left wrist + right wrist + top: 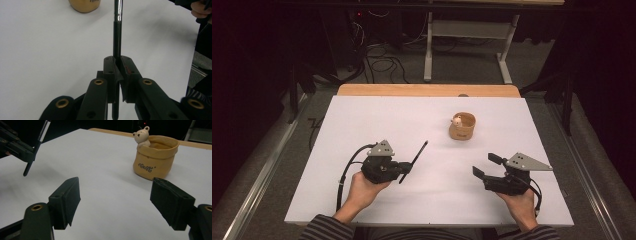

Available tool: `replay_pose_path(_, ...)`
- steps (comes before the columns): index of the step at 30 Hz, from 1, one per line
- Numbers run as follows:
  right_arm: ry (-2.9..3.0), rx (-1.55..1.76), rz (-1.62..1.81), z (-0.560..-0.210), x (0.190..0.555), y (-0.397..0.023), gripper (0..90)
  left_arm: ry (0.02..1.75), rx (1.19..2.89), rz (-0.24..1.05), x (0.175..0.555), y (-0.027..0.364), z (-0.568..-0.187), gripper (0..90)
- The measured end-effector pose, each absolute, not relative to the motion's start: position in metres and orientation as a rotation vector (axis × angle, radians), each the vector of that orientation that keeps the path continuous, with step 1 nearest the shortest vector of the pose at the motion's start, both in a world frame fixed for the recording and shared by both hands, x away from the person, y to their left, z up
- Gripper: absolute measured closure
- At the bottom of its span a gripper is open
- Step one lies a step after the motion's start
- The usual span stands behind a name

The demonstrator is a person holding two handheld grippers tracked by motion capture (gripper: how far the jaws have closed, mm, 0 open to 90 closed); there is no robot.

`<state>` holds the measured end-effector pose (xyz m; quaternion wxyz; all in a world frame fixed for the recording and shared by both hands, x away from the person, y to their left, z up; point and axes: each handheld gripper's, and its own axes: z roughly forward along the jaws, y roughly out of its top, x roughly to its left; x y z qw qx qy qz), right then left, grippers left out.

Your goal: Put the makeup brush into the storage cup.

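The left tool (404, 171) sits at about eight o'clock on the white counter (362, 125), gripped by the person's left hand (364, 190). It is clenched on a thin black brush (414, 161), which slants up toward one o'clock above the counter. In the left gripper view the jaws press on the brush's dark handle (116, 37), and a silver band shows farther up the shaft.

At about one o'clock from the counter's middle stands a tan pot (462, 127) with a small bear figure (457, 120) at its rim, well apart from both tools.

The right tool (486, 165) sits at about four o'clock, held in the right hand (521, 200). It is released: its jaws stand wide apart with nothing between them, pointing toward the pot (155, 161).
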<state>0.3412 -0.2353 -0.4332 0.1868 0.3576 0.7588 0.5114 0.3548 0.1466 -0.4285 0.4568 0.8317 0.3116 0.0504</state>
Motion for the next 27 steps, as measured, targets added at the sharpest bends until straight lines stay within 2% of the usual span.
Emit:
replay_pose_path(11, 2.199, 1.016, 1.506, -0.430, 0.344, -0.228, 28.8, 0.758, 2.053, 0.122, 0.354, 0.143, -0.429, 83.6)
replay_pose_path(27, 2.262, 1.045, 1.497, -0.426, 0.348, -0.218, 26.9, 0.742, 2.046, 0.125, 0.353, 0.140, -0.429, 83.6)
